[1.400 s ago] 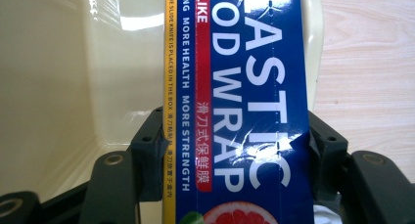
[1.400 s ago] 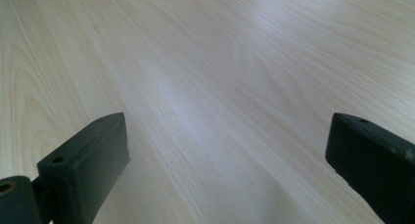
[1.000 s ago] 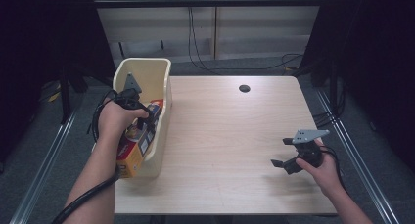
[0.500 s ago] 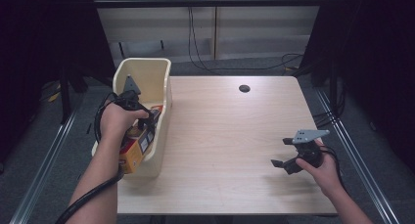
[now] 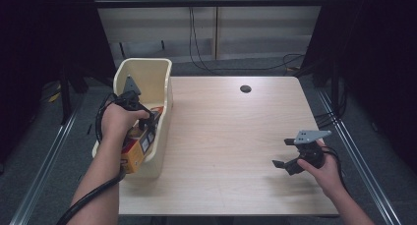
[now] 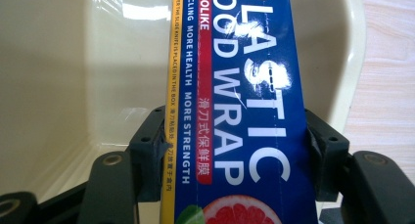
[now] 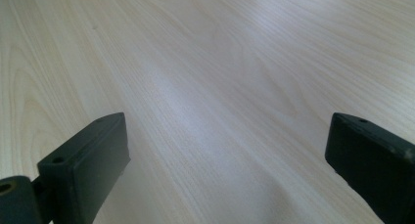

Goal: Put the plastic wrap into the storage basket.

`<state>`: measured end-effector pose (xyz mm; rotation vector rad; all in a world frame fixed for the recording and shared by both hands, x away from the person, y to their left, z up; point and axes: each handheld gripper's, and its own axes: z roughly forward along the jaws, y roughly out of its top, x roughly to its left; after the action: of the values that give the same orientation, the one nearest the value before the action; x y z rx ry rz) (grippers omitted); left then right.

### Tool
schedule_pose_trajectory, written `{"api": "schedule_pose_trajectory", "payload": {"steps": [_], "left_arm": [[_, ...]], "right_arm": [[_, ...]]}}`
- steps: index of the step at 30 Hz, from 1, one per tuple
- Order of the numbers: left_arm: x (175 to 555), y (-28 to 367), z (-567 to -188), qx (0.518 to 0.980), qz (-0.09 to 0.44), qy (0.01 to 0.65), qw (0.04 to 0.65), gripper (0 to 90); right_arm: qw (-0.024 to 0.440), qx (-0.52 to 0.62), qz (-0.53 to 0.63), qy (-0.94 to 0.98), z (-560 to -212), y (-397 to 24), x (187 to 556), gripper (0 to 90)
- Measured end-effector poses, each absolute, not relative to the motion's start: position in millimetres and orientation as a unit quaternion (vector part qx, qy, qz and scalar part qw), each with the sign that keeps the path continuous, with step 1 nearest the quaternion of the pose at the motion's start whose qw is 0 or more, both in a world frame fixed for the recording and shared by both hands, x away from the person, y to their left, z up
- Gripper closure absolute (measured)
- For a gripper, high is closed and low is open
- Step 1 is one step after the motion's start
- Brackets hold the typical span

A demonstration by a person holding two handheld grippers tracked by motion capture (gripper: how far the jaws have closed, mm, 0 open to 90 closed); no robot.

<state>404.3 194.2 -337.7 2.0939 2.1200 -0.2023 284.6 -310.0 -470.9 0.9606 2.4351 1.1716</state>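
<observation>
Stretching wide and bare, the wooden desk carries a cream plastic bin at its left edge. Inside that bin lies the plastic wrap box, long axis running along the bin's length, away from the person. Now the left claw is clenched on that box, pads pressing its two long sides square across the narrow width, as the left gripper view shows. So the box sits right in the left hand's grip, and any lift looks like a straight pull up past the bin walls. Well apart, the right claw hovers released over bare wood.
</observation>
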Motion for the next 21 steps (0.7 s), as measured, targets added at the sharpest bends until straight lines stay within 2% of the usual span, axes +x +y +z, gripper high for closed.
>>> {"api": "schedule_pose_trajectory", "payload": {"steps": [10, 21], "left_arm": [[407.0, 193.0, -338.5, 0.699, -0.072, 0.708, 0.07, 36.5], [404.6, 195.1, -313.9, 0.696, -0.051, 0.706, 0.117, 35.4]], "right_arm": [[0.138, 0.333, 0.403, 0.841, -470.3, -311.4, 282.2, 2.5], [0.137, 0.335, 0.407, 0.839, -469.4, -312.4, 282.5, 2.5]]}}
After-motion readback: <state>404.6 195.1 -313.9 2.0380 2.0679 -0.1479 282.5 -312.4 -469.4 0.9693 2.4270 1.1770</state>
